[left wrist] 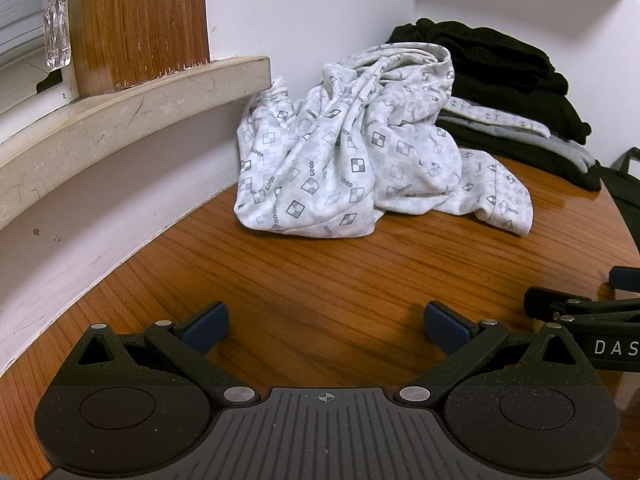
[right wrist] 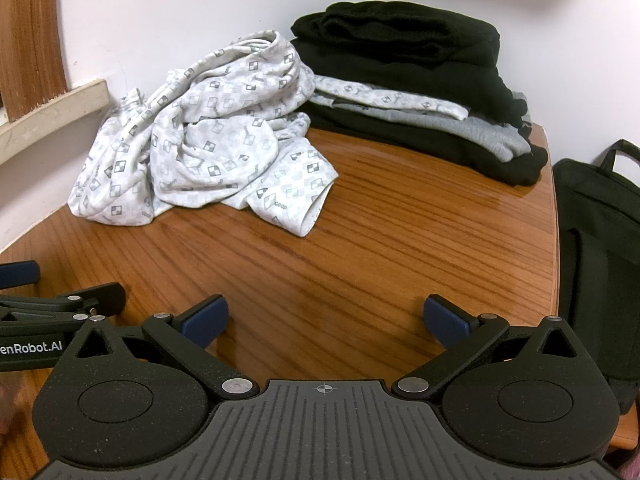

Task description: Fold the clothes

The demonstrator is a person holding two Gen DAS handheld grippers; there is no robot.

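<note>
A crumpled white garment (left wrist: 352, 152) printed with grey checker squares lies heaped on the wooden table (left wrist: 320, 280) against the wall; the right wrist view shows the same white garment (right wrist: 208, 140) at centre left. My left gripper (left wrist: 326, 330) is open, low over bare wood well short of the heap, with nothing between its blue pads. My right gripper (right wrist: 326, 320) is open too, beside the left one and just as far from the cloth. Each gripper shows at the edge of the other's view: the right gripper (left wrist: 580, 308), the left gripper (right wrist: 60, 304).
A stack of folded clothes (right wrist: 420, 92), black, grey and one patterned piece, sits at the table's back right corner. A black bag (right wrist: 600, 248) stands beyond the table's right edge. A stone ledge (left wrist: 120, 112) and a wooden post (left wrist: 140, 20) run along the left wall.
</note>
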